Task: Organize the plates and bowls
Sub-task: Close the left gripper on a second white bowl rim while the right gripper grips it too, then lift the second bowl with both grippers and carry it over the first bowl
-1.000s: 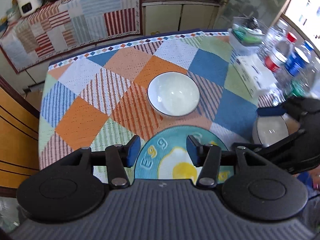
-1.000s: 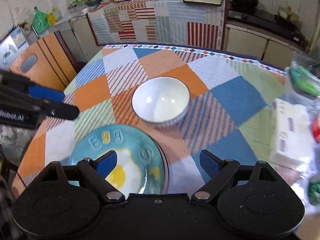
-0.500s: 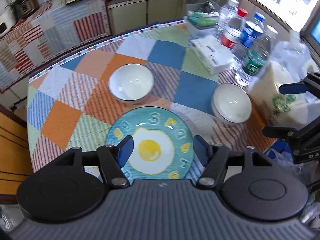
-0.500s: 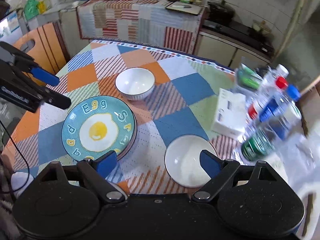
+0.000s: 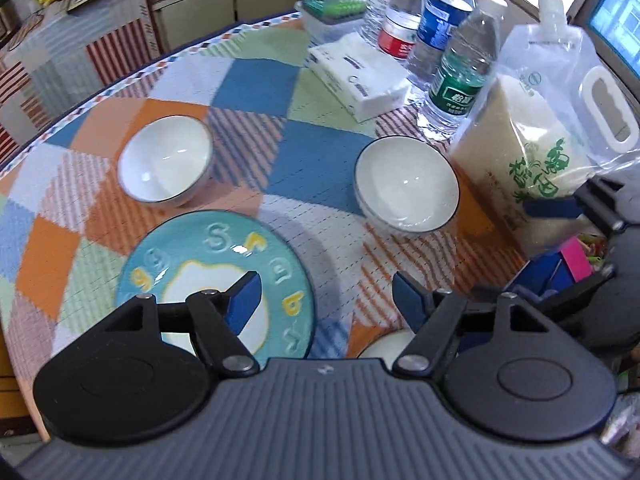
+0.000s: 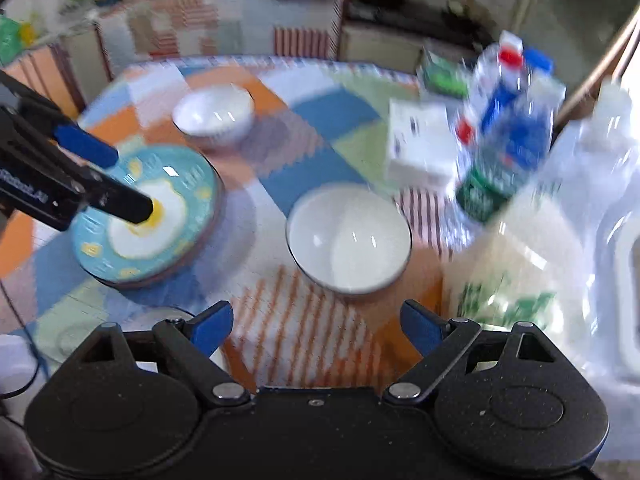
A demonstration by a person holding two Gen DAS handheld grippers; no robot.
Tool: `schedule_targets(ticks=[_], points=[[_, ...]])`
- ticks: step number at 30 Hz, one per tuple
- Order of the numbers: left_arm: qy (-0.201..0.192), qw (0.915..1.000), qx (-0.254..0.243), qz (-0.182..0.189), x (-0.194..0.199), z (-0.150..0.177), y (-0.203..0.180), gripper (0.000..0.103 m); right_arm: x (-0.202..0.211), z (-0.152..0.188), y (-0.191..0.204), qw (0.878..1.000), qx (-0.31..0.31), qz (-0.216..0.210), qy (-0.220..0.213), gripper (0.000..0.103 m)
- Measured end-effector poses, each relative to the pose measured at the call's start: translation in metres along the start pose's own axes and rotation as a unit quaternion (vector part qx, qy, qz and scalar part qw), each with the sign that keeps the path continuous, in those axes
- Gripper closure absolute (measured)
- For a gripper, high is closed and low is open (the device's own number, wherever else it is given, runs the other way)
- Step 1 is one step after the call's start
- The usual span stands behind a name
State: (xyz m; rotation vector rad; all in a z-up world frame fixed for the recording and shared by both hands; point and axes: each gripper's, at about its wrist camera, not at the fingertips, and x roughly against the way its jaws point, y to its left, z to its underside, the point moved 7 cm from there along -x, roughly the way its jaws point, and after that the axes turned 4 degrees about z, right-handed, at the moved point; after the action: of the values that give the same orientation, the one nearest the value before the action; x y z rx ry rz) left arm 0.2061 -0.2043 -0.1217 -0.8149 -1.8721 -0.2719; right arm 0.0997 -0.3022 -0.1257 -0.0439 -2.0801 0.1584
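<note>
A teal plate [image 5: 216, 264] with a fried-egg picture and raised yellow letters lies flat on the table, partly under the left tongs' left finger and off to the left of the right tongs. One white bowl with a dark rim [image 5: 406, 185] stands upright straight ahead of the right tongs, ahead and to the right of the left tongs. A second matching bowl [image 5: 165, 159] stands upright beyond the plate, well apart from the first.
</note>
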Motion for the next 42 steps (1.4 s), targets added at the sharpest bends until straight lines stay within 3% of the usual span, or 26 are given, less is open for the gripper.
schedule_targets(ticks=[7, 14, 24, 28, 32, 42], points=[[0.015, 0.9988, 0.033, 0.032, -0.051, -0.011, -0.007, 0.032, -0.050, 0.010, -0.001, 1.000, -0.002, 0.008, 0.007, 0.010], [0.020, 0.9985, 0.024, 0.046, -0.090, -0.025, -0.014, 0.032, -0.087, 0.008, -0.001, 1.000, 0.001, 0.020, 0.005, 0.010], [0.004, 0.9984, 0.029, 0.048, -0.130, -0.040, -0.011, 0.067, -0.113, 0.002, -0.014, 0.999, -0.031, 0.004, -0.010, 0.011], [-0.003, 0.9963, 0.049, 0.070, -0.142, -0.039, -0.009, 0.087, -0.124, 0.001, -0.014, 0.999, -0.027, 0.017, -0.017, 0.011], [-0.008, 0.9971, 0.043, 0.062, -0.141, -0.038, -0.011, 0.088, -0.128, -0.003, -0.020, 0.998, -0.058, 0.003, -0.030, 0.010], [-0.008, 0.9979, 0.034, 0.055, -0.120, -0.032, -0.013, 0.088, -0.122, 0.000, -0.013, 0.996, -0.067, -0.023, -0.053, 0.009]])
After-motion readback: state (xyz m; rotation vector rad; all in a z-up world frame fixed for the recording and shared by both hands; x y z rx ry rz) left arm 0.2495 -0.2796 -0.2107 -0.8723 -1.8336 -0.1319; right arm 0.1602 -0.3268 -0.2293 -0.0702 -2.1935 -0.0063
